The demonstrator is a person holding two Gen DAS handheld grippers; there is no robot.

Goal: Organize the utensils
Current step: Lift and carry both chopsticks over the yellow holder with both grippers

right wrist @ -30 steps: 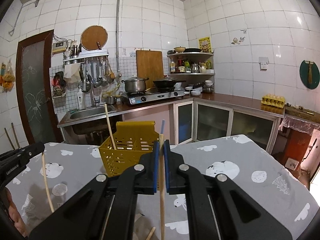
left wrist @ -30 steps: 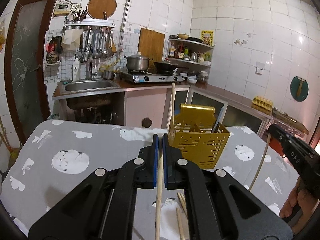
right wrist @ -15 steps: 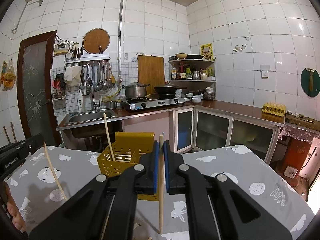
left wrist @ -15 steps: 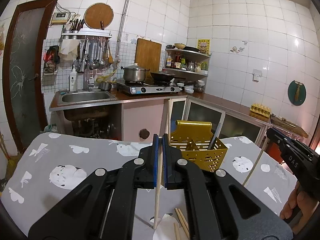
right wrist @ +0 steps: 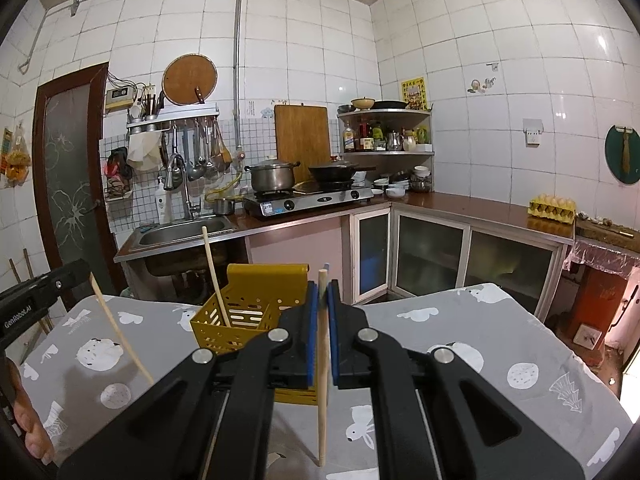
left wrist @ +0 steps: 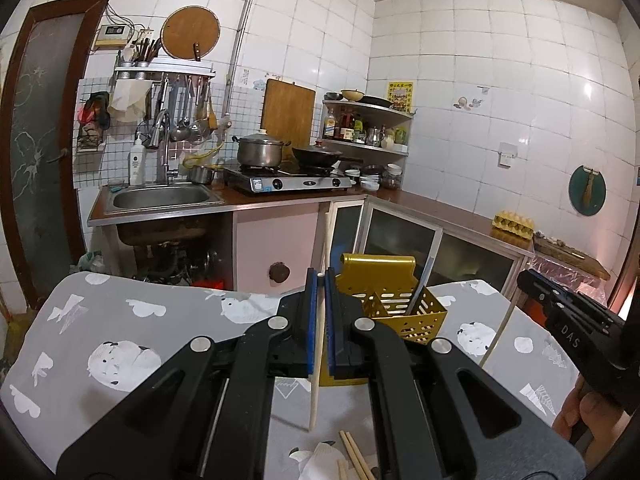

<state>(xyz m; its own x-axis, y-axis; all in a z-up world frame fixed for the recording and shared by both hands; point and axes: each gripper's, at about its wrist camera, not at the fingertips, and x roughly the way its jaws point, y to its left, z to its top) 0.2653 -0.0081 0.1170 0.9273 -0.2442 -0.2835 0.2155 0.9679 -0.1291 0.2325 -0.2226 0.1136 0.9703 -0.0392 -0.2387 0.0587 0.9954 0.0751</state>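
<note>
A yellow perforated utensil basket (left wrist: 404, 312) stands on the grey patterned tablecloth (left wrist: 120, 344); it also shows in the right wrist view (right wrist: 240, 320). A chopstick (right wrist: 214, 276) and a blue-tipped utensil (left wrist: 420, 284) stand in it. My left gripper (left wrist: 319, 280) is shut on a pale wooden chopstick (left wrist: 314, 396), held upright above the table, near the basket's left side. My right gripper (right wrist: 323, 284) is shut on another wooden chopstick (right wrist: 322, 400), upright in front of the basket. Loose chopsticks (left wrist: 356, 456) lie on the cloth below.
The right gripper body (left wrist: 572, 328) shows at the right of the left wrist view, the left gripper (right wrist: 40, 300) with its chopstick (right wrist: 120, 332) at the left of the right wrist view. Behind the table stand a sink (left wrist: 160, 196), a stove (left wrist: 288, 180) and counter cabinets.
Both grippers have risen and drawn back from the basket, each lifting its chopstick; the basket now looks smaller and lower in both views.
</note>
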